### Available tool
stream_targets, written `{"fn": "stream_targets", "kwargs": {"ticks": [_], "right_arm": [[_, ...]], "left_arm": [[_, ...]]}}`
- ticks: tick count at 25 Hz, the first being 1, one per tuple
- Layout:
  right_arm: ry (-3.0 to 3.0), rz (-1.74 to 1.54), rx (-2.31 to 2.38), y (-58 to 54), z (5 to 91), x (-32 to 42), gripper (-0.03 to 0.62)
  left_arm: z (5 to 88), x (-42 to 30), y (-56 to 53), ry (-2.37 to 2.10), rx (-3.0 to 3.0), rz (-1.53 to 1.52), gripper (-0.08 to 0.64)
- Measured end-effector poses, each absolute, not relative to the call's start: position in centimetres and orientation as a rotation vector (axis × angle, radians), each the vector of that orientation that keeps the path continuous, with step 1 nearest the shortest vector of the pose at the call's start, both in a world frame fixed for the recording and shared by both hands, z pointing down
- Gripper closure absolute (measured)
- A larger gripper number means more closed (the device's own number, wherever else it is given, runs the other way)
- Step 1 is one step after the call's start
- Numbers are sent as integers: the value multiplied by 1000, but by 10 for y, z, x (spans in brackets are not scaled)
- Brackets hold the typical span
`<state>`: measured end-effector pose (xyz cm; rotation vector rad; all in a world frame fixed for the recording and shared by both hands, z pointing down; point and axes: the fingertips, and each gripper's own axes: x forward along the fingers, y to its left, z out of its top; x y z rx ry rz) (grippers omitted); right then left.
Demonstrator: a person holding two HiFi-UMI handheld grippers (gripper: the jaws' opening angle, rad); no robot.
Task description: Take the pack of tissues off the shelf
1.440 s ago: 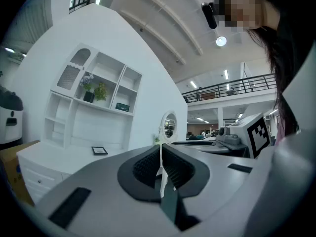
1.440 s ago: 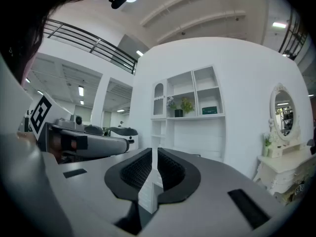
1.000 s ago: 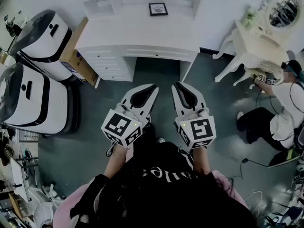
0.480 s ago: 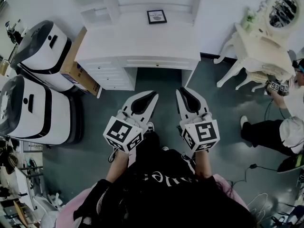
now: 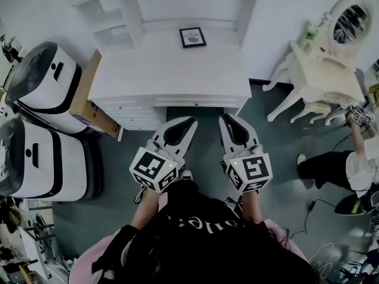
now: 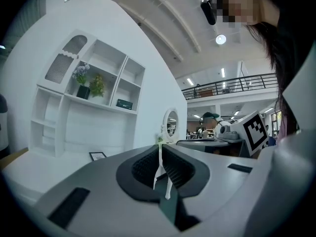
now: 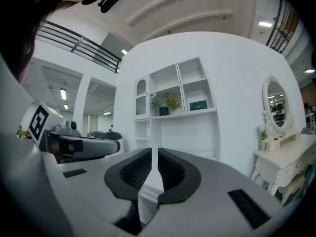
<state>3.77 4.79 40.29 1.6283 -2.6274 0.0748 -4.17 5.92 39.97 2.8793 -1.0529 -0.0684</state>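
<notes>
The left gripper point(image 5: 190, 122) has its jaws pressed together with nothing between them, and the right gripper point(image 5: 224, 119) is likewise closed and empty, only a thin slit showing between its ribbed pads point(image 7: 136, 168). The two are held side by side in front of the person's torso. Both point at the white desk point(image 5: 172, 70), and their tips lean slightly toward each other just short of its front edge. The bare forearms point(image 5: 145, 206) reach straight forward from the body. The pack of tissues point(image 7: 198, 105) is a dark green box on the shelf point(image 7: 182, 113) that rises from the back of the desk. It sits in the right-hand column of compartments, just right of two potted plants point(image 7: 164, 103). It lies flat, its long axis running along the shelf board and its long side facing the room. A small picture frame point(image 5: 192, 37) stands at the back of the desk top. Right of the desk is a white dressing table point(image 5: 323, 70) with an oval mirror. Left of the desk are a cardboard box point(image 5: 87, 99) and two large white machines point(image 5: 44, 78).
</notes>
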Motion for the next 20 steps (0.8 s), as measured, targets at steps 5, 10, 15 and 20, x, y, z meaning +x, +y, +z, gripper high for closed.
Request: {"fn": "stream_targets", "kwargs": {"ticks": [5,10,15,20], "right_arm": [[-2613,60,1649,4,396,19,525],[-2586,62,1664,-32,400,0,525],[-2570,63,1655,-53,401,-11,525],[-2553,65,1644,-75,402,-10,525]], "left_arm": [[391,-63,14,-1025,2909,-83,538],[395,-85,-21,-997,2932,-77,538],[401,-95,-44,-972,2924,-81,538],[403,-89,-67,-951,2924,-89,538]]}}
